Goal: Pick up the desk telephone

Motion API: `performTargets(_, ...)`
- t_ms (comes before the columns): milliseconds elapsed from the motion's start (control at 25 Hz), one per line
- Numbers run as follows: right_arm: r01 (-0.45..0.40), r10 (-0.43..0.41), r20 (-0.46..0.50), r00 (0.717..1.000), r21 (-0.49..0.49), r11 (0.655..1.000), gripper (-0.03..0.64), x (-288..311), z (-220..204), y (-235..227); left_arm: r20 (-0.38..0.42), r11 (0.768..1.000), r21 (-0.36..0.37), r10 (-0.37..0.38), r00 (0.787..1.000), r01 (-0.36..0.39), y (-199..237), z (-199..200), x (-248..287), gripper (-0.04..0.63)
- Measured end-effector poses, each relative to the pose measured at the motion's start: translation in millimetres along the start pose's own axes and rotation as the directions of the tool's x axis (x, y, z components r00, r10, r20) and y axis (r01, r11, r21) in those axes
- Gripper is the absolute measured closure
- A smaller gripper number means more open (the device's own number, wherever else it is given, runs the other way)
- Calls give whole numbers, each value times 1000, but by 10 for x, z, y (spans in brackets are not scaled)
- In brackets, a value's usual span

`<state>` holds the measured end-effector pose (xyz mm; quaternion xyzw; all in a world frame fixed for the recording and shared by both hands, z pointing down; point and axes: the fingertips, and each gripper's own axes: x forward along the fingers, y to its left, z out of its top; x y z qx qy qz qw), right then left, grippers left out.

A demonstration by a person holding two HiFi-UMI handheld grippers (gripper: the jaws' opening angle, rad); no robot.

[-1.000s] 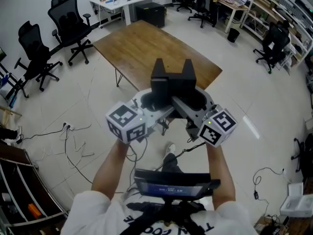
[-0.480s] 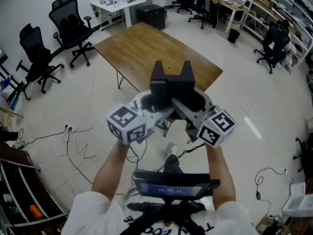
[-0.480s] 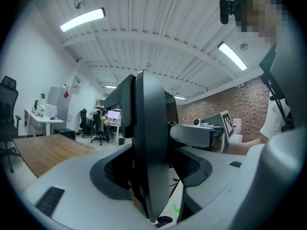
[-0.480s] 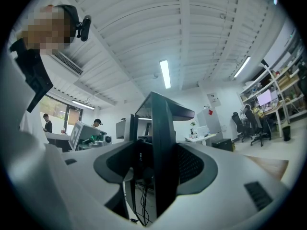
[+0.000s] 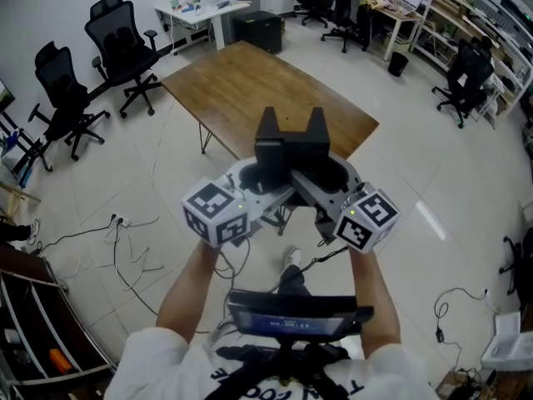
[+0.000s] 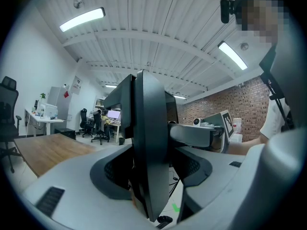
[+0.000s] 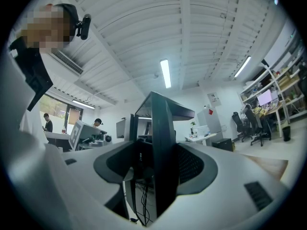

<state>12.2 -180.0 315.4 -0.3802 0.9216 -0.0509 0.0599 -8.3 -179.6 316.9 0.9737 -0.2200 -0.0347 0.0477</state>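
Note:
No desk telephone shows in any view. In the head view a person holds both grippers close together at chest height, over the floor in front of a brown wooden table (image 5: 250, 82) with a bare top. My left gripper (image 5: 268, 123) and right gripper (image 5: 317, 123) point level towards the table, black tips side by side. In its own view the left gripper (image 6: 144, 128) shows black jaw parts rising from a grey shell and holds nothing. The right gripper (image 7: 160, 143) looks the same and holds nothing. Each sees the other's marker cube beside it.
Black office chairs (image 5: 125, 44) stand left of the table. Beyond it are a white desk (image 5: 200, 7) and a black cabinet (image 5: 260, 25). Cables (image 5: 125, 248) lie on the tiled floor at the left. Desks, shelves and more chairs (image 5: 466, 77) line the right side.

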Motion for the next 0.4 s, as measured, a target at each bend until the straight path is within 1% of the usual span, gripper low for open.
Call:
performTargets(200,0,0,6,1000,-1,1000,347,-33,-8,28,3,1000,11,2,1000,-2,-35,4,-14,342)
performTargets(400,3,-3,2,1000,-3,1000,347,-69,-39,42,-11,1000,0,-2,1000,2,-78,-46,-20,342)
